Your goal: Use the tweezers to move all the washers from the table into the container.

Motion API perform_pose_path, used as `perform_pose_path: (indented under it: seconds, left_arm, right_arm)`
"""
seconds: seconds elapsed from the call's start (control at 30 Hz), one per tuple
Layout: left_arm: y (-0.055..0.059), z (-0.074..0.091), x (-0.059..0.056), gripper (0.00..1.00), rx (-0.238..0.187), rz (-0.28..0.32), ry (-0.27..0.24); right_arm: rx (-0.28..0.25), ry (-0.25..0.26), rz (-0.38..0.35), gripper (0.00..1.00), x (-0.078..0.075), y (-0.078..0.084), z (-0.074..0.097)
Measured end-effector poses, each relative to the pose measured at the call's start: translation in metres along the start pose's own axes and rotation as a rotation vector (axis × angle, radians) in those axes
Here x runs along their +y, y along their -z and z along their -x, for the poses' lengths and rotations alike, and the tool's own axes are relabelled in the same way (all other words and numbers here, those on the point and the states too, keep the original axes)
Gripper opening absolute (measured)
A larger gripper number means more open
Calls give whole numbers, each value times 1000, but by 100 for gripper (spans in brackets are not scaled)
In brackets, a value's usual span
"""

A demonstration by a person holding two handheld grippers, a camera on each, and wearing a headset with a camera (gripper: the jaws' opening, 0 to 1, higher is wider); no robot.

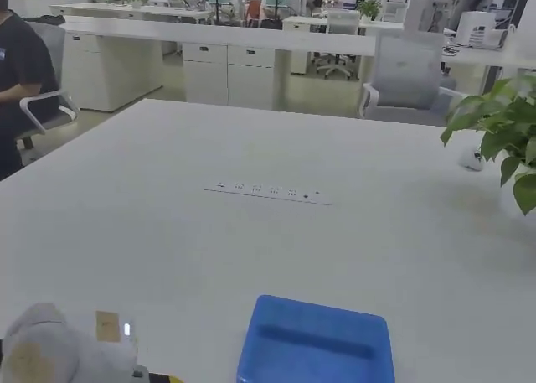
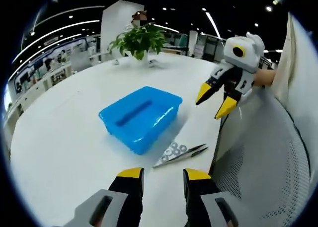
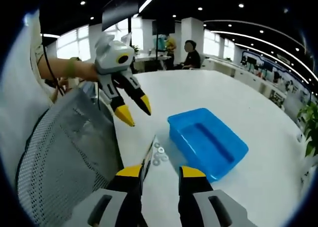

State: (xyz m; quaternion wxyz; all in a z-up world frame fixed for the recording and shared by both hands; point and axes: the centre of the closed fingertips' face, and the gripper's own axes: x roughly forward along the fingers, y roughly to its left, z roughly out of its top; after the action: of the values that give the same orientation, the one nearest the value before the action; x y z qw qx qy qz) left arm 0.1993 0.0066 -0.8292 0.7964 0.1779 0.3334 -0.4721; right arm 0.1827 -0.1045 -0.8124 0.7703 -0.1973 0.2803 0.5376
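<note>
- Open-plan office; white table (image 1: 251, 232) with a potted plant (image 1: 501, 127) at its right edge.
- Blue container (image 1: 315, 346) sits on the table near the front edge.
- Tweezers (image 2: 183, 153) lie flat on the table, just beside the container.
- Washers (image 2: 174, 149) are clustered against the tweezers, on the container side.
- Left gripper (image 2: 164, 173) is off the table, jaws parted, nothing gripped.
- Right gripper (image 3: 160, 171) is the same: jaws apart, holding nothing.
- Mesh chair back (image 2: 258, 157) stands at the table edge.
</note>
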Motion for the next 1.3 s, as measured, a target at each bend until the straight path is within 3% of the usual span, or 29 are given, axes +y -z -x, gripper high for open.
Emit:
perform_pose_path:
  seconds: [0.07, 0.37, 0.5, 0.57, 0.63, 0.77, 0.93, 1.03, 1.07, 1.17, 1.3]
  left_arm:
    - [9, -4, -3, 27, 79, -68, 33]
    - [13, -20, 0, 21, 170, -216, 99]
    - [9, -28, 3, 19, 191, -263, 115]
    - [11, -34, 6, 18, 240, -346, 124]
    - [12, -38, 6, 16, 269, -393, 132]
    - [10, -47, 1, 11, 289, -438, 162]
    - [17, -52, 2, 7, 358, -526, 184]
    - [21, -52, 6, 1, 401, -646, 174]
    - [23, -51, 7, 0, 413, -659, 176]
    - [22, -50, 2, 0, 393, -734, 200]
    - [16, -41, -5, 0, 366, -737, 209]
  right_arm:
    - [27, -21, 26, 24, 4, 5, -5]
    - [145, -94, 84, 21, 20, 25, -18]
    - [164, -118, 80, 21, 25, 30, -21]
    - [169, -124, 79, 21, 27, 32, -23]
    - [175, -130, 76, 20, 30, 34, -23]
    - [182, -133, 64, 20, 32, 39, -25]
    - [198, -127, 52, 19, 29, 44, -25]
    - [196, -123, 38, 19, 25, 45, -25]
    - [195, -119, 33, 19, 24, 45, -25]
    - [201, -112, 21, 17, 19, 47, -26]
    - [204, -105, 19, 18, 14, 47, -27]
